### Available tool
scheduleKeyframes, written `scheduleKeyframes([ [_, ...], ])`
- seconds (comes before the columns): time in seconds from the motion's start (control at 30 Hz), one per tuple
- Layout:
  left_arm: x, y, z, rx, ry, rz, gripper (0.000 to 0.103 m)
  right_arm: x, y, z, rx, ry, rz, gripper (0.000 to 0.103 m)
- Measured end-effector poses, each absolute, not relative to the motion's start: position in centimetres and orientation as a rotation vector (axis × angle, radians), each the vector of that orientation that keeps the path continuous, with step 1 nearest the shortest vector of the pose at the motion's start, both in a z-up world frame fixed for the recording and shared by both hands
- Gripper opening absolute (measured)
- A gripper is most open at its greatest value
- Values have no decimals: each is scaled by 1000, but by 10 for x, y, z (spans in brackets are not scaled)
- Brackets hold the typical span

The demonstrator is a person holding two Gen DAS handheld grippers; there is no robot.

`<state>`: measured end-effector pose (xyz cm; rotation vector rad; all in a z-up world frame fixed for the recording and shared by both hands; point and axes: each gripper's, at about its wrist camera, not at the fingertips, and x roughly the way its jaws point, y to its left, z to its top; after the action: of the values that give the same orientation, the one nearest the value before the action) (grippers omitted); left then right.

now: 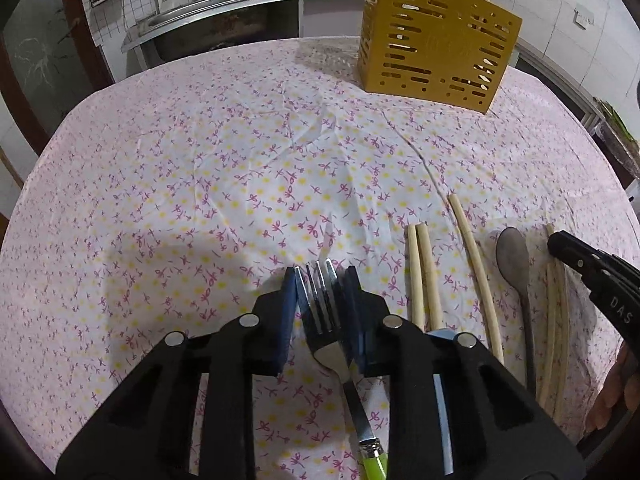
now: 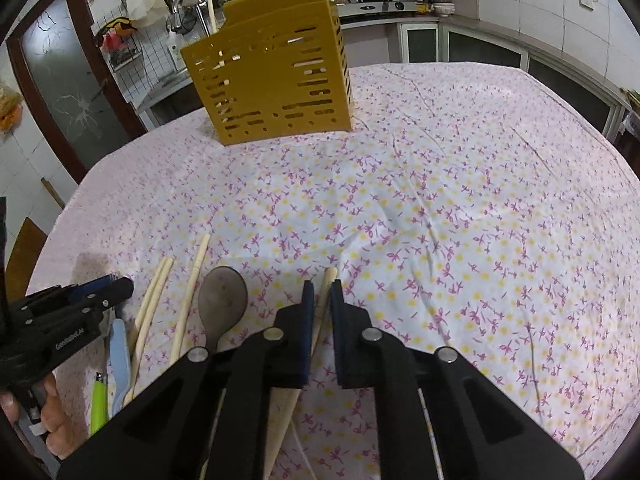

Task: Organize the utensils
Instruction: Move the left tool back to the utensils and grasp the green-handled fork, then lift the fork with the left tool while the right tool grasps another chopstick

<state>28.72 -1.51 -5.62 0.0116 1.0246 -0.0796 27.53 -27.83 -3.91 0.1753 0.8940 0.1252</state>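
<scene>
My left gripper [image 1: 319,280] is closed around the head of a steel fork [image 1: 320,304] with a green handle, low over the flowered tablecloth [image 1: 220,168]. My right gripper [image 2: 322,292] is closed around a pale wooden utensil [image 2: 325,300], seemingly chopsticks, which lies on the cloth. A dark wooden spoon [image 2: 222,300] lies just left of it, also in the left wrist view [image 1: 514,264]. Loose chopsticks [image 1: 420,280] lie between the two grippers. A yellow slotted utensil holder [image 1: 432,40] stands at the far side, with chopsticks inside; it also shows in the right wrist view [image 2: 272,68].
A light blue utensil [image 2: 119,356] lies beside the fork's green handle [image 2: 98,404]. A sink [image 1: 208,28] and kitchen counter lie beyond the table's far edge. Cabinets run along the right wall.
</scene>
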Motion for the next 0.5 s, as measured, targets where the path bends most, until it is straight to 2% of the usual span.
scheduleKeyframes([
  [0.5,279,-1,-50,-58,990,-87,20,266,-281,-30,154,798,138,7],
])
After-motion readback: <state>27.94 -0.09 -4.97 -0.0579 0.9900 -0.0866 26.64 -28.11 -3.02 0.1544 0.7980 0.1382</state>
